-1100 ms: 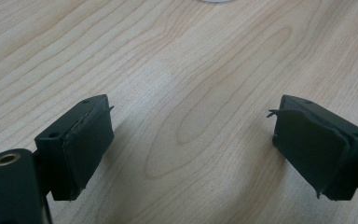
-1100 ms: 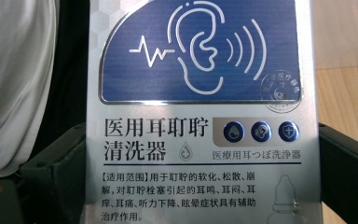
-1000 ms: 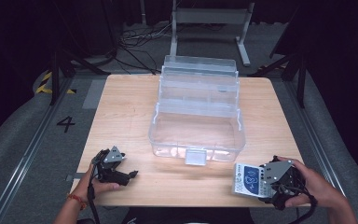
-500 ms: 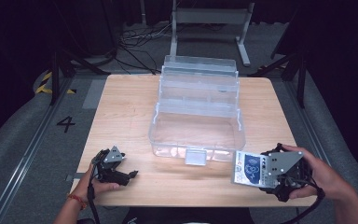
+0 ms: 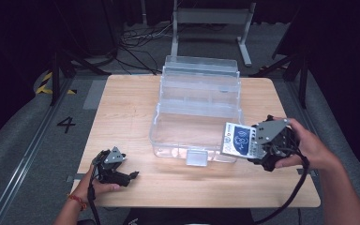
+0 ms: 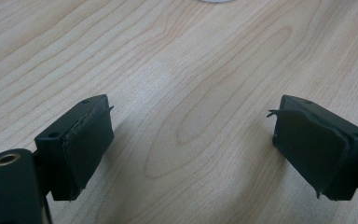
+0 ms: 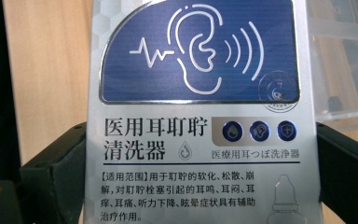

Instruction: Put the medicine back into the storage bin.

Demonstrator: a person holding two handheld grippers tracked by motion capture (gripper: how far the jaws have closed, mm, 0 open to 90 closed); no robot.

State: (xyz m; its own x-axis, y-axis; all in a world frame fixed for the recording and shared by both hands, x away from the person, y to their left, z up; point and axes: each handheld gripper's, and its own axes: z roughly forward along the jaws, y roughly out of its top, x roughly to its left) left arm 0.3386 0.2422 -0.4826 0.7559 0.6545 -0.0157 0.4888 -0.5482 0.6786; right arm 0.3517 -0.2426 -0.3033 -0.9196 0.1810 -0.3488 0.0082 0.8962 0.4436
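Silver ear-cleaner box (image 5: pixel 238 139) clamped in the right claw (image 5: pixel 255 146) above the table's (image 5: pixel 131 108) near right edge, beside the open clear case (image 5: pixel 197 110), into which it is judged next lowered; left claw (image 5: pixel 130 176) wide open, empty

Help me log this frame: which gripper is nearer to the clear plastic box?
Right. The right gripper, shut on a silver-blue carton, is raised by the clear plastic box's near right corner. The left gripper sits open on the table, farther off toward its near left corner.
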